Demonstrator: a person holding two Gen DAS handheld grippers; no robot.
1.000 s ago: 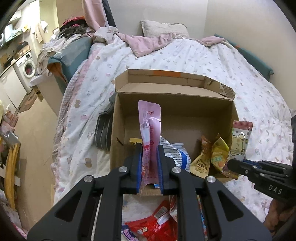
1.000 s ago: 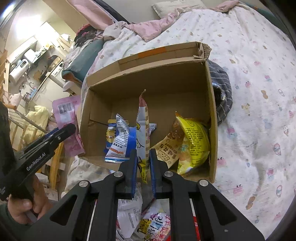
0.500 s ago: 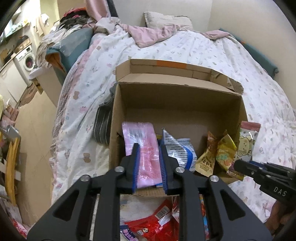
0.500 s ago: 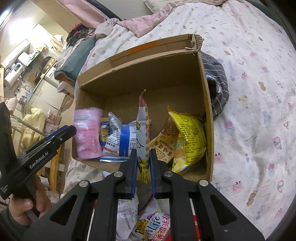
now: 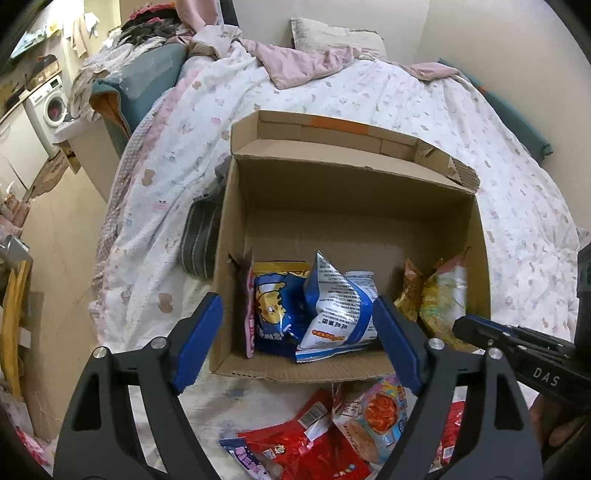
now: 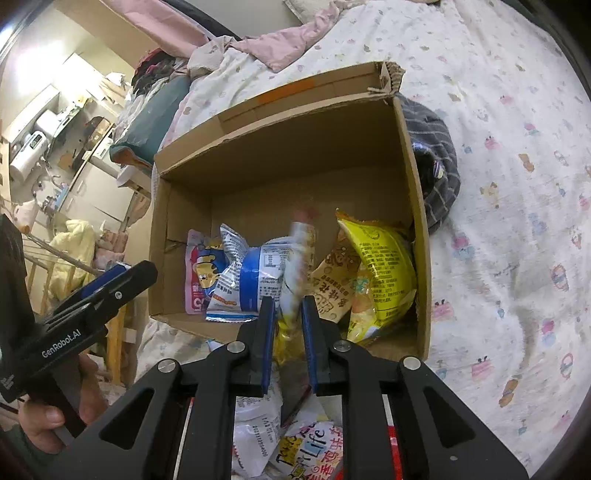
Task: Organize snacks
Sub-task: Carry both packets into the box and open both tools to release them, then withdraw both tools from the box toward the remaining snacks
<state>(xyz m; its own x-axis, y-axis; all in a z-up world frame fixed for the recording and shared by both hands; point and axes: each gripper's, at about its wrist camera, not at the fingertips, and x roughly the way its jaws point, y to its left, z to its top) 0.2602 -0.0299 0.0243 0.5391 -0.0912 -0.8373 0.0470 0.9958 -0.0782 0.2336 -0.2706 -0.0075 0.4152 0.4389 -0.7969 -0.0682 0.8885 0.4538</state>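
Snacks sit partly sorted in the box [image 5: 480, 236] on the bed [image 5: 424, 110]: a pink packet [image 6: 194, 277] stands against its left wall, a blue bag [image 5: 332, 306] leans beside it, and yellow bags [image 6: 384, 266] fill the right corner. My left gripper [image 5: 295, 332] has just been opening and now stands wide with nothing between its pads, which straddle the box's near left corner just above the rim. My right gripper [image 6: 288, 328] has jaws that have just been easing apart a little, yet they stand narrow around a slim packet [image 6: 299, 266], blurred in the picture, so I cannot tell whether the pads press on it or have let go. That packet stands upright, its long axis running from my jaws up and forward into the box, between the blue bag and the yellow bags; I judge that gap is where it should drop. The loose pile [image 5: 317, 443], red and white wrappers, lies on the sheet on the near side of the box, below both grippers, and my empty left one seems free to reach it. Bedding is soft and rumpled, so the box may tilt. Beyond the bed's left side are a washer [image 5: 50, 107] and heaped clothes [image 5: 147, 29].
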